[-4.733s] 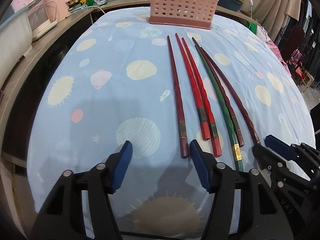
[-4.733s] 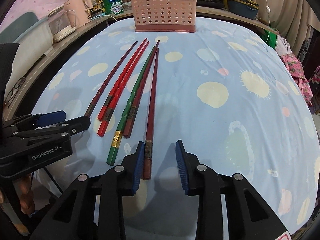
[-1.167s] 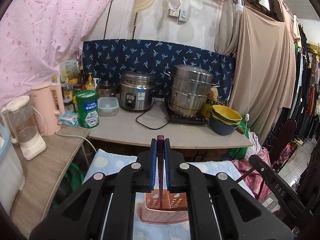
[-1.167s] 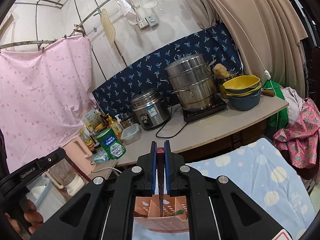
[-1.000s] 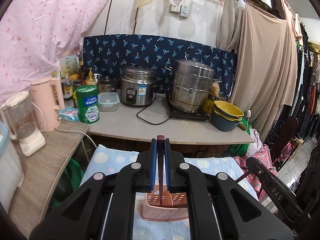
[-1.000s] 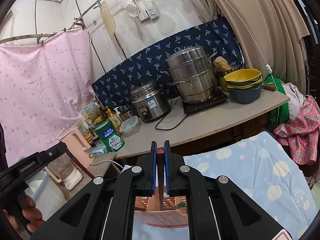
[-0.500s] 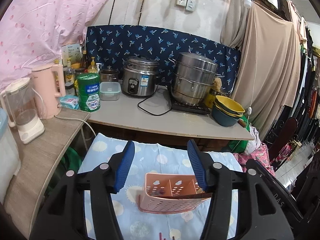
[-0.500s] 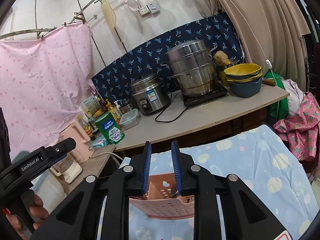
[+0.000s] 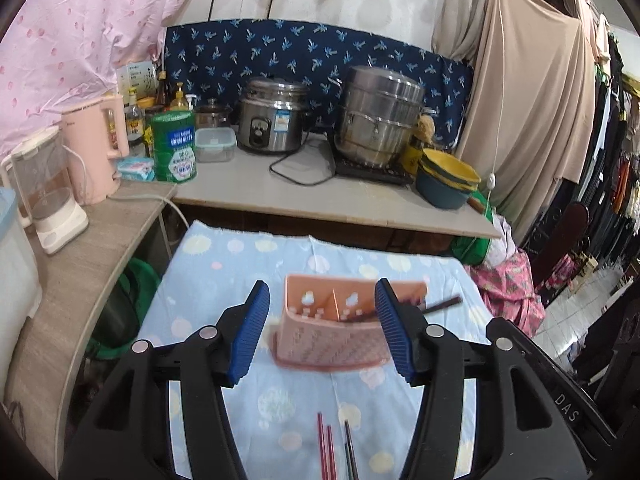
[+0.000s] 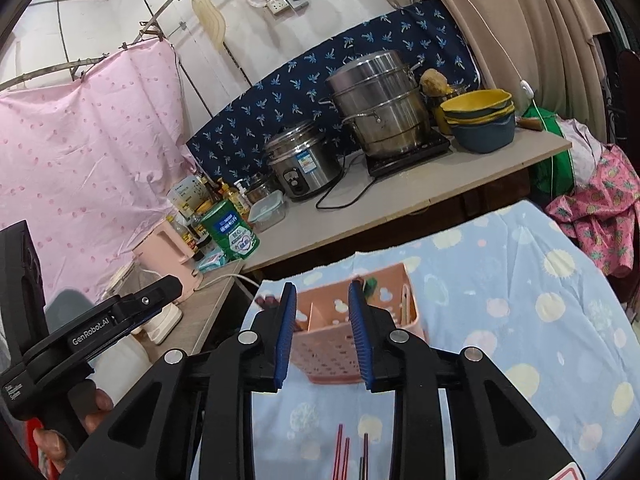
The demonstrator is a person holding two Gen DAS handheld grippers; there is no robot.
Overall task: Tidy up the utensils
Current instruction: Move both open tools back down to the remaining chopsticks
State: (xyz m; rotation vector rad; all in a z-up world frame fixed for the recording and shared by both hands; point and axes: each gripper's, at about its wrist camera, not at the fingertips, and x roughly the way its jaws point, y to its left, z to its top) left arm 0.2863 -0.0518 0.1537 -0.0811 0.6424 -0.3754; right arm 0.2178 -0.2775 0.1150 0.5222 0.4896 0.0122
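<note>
The right gripper [image 10: 322,332] hung above the pink holder [image 10: 356,336], and its blue fingers [image 10: 286,328] were opening with nothing between them. The holder stood on the surface [image 10: 520,320], covered with a light blue cloth. Chopstick ends [image 10: 370,284] stuck out of the holder. Near the bottom edge, more chopsticks [image 10: 343,456] lay on the cloth.
</note>
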